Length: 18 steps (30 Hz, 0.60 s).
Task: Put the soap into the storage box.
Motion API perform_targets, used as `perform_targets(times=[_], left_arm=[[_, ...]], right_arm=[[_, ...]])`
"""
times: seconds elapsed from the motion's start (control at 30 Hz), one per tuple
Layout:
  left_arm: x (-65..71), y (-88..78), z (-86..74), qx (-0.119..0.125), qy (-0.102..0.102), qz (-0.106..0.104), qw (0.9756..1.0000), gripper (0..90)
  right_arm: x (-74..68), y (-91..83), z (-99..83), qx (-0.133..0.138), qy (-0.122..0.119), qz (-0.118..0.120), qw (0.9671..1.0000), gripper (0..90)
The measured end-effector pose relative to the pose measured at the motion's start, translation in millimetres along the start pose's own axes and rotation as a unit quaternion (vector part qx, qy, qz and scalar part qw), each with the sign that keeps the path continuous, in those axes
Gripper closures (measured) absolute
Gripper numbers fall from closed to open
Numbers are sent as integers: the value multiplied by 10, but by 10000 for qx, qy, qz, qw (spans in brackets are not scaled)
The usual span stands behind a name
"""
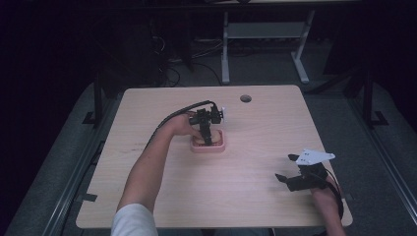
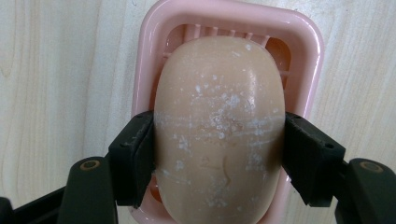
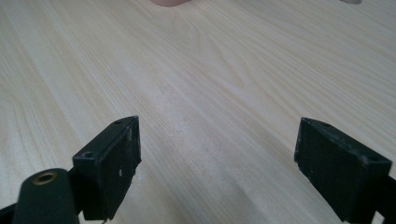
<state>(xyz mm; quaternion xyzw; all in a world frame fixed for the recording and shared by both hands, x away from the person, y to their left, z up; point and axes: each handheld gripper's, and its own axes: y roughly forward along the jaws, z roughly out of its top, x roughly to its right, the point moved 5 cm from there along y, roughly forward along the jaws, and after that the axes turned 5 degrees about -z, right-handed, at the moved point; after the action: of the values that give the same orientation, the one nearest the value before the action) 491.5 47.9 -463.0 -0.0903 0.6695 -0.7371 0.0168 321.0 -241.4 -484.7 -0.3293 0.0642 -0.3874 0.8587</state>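
The left hand-held gripper (image 2: 219,158) clasped the soap (image 2: 219,126) across its short axis, directly below; the right hand-held gripper (image 3: 217,163) sat released, well apart.

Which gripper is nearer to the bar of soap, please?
Left. The left gripper is closed on the bar of soap over the pink dish; the right gripper rests open, far away.

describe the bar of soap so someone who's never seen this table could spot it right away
Start at the light wooden table and find the pink slatted soap dish near its middle. The soap lies in that dish, between the left tongs' black jaws. It is a smooth, rounded tan oval, speckled with white flecks.
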Motion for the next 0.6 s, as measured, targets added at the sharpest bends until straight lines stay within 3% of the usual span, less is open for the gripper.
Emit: perform_targets(times=[0.47, 0.6], left_arm=[[-5, -6, -5, -13, -4, 38, 10000, 306], [-10, -61, -4, 113, -66, 97, 9999, 272]], right_arm=[[-13, 2, 5, 3, 17, 9, 10000, 142], [-24, 3, 9, -9, 54, 14, 10000, 142]])
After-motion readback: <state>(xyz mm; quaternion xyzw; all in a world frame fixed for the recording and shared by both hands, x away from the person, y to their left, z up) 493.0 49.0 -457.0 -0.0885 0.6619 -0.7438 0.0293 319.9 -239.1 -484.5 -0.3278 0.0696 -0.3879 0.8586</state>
